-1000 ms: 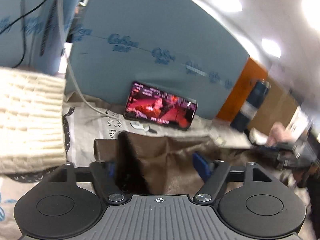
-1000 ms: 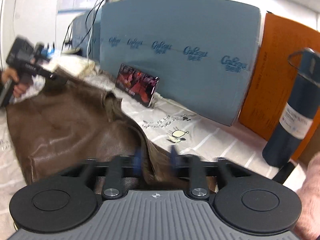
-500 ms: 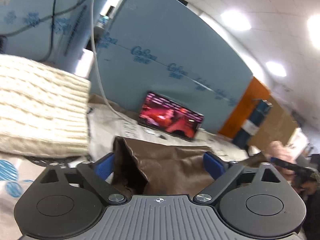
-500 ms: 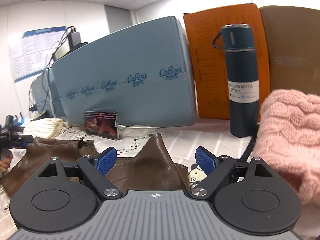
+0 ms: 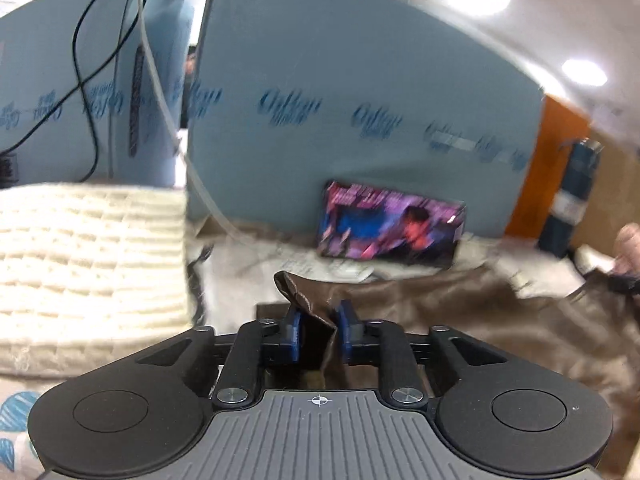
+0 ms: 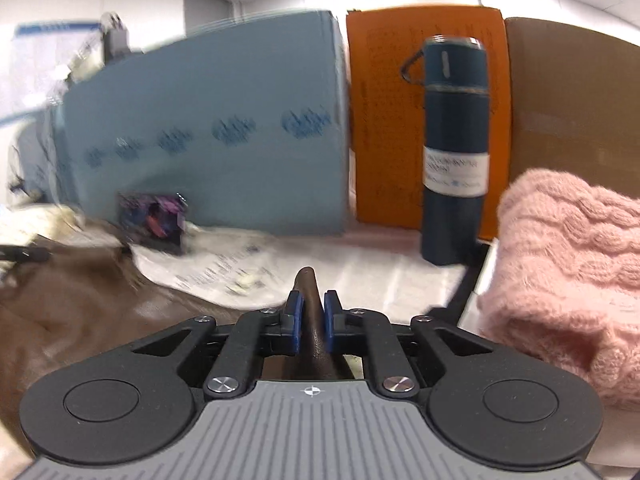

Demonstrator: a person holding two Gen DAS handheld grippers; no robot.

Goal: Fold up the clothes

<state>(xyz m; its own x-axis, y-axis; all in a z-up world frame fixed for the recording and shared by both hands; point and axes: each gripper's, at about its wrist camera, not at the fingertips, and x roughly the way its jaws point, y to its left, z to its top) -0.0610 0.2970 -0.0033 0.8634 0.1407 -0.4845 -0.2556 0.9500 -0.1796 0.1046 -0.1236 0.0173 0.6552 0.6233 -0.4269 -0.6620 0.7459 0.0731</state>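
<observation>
Brown leather-like garment (image 5: 460, 312) lies spread in front of the blue foam board (image 5: 360, 120). My left gripper (image 5: 318, 326) and right gripper (image 6: 312, 320) have just been closing, and each now pinches a raised corner of it, so I can lift both corners together for the fold.

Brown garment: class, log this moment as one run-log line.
left claw: just closed on brown garment | right claw: just closed on its fold | fold: not yet made

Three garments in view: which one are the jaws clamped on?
The brown leather-look garment, spread flat; both grippers pinch its edge. The cream knit and pink knit sit folded, untouched.
</observation>
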